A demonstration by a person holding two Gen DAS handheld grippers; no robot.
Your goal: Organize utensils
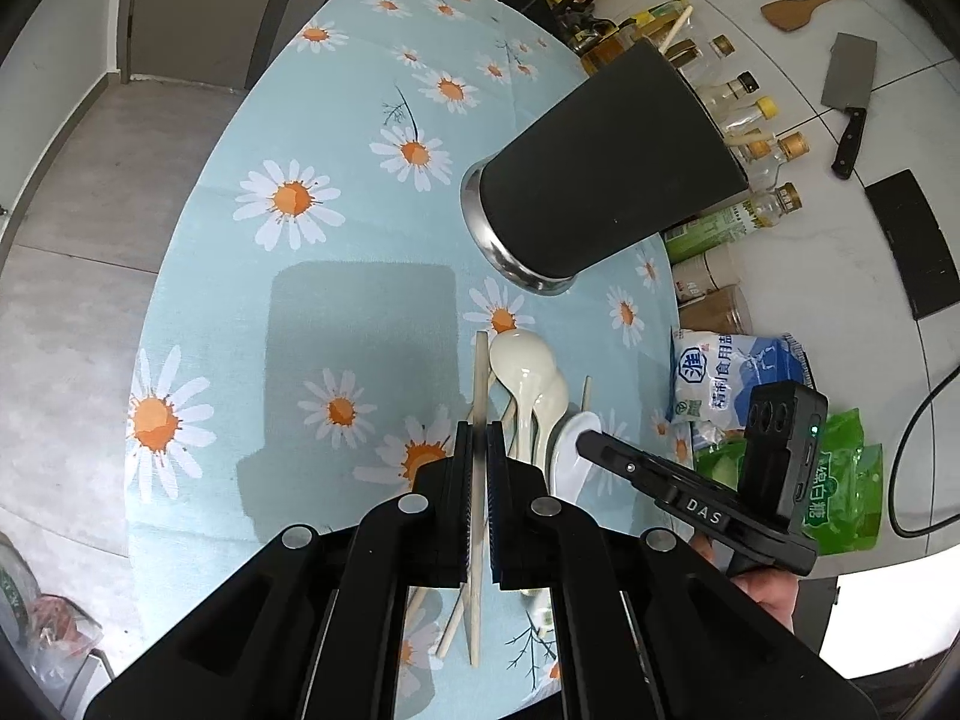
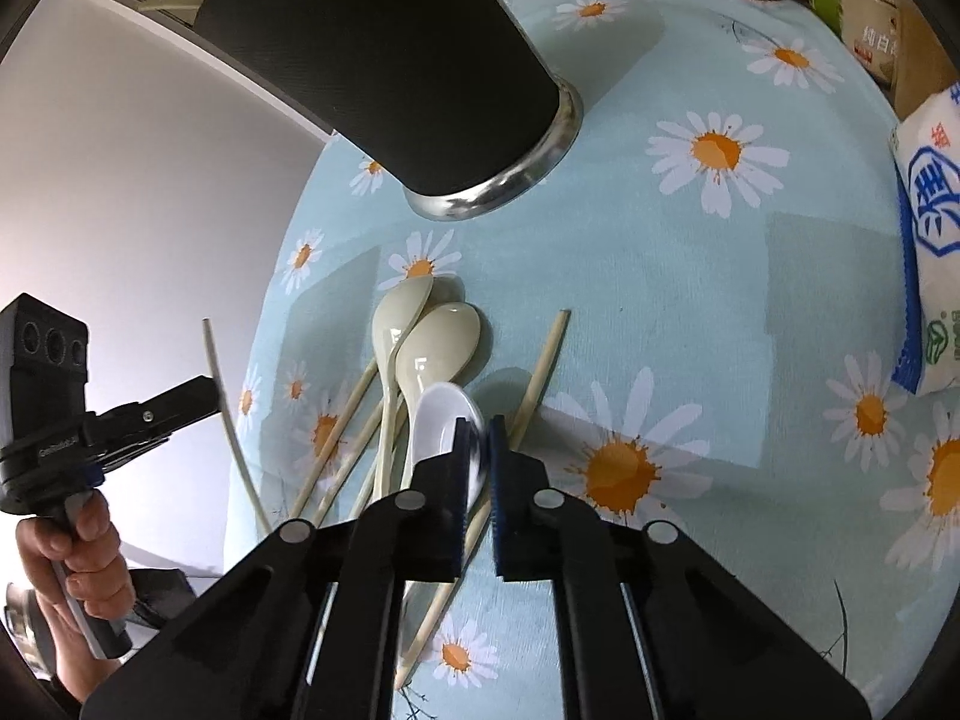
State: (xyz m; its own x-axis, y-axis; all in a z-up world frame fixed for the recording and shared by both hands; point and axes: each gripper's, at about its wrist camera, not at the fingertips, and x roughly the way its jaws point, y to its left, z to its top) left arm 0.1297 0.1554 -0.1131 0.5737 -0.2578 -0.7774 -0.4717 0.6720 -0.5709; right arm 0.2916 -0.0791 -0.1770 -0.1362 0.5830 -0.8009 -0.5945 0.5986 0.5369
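Note:
My left gripper (image 1: 479, 438) is shut on a pale chopstick (image 1: 478, 372) and holds it above the daisy tablecloth (image 1: 336, 192). In the right wrist view that chopstick (image 2: 217, 378) stands tilted in the left gripper (image 2: 207, 393). My right gripper (image 2: 478, 438) is shut on the bowl of a white spoon (image 2: 441, 414), low over the pile. Two cream spoons (image 2: 420, 336) and several chopsticks (image 2: 540, 372) lie beside it. The black utensil holder (image 1: 600, 180) with a steel base stands just beyond the pile.
A blue and white salt bag (image 1: 732, 372), green packets (image 1: 846, 480) and a row of small bottles (image 1: 750, 114) line the table's right edge. A cleaver (image 1: 849, 78) and a wooden spatula (image 1: 804, 6) lie on the white counter. A hand (image 2: 84, 546) holds the left gripper's handle.

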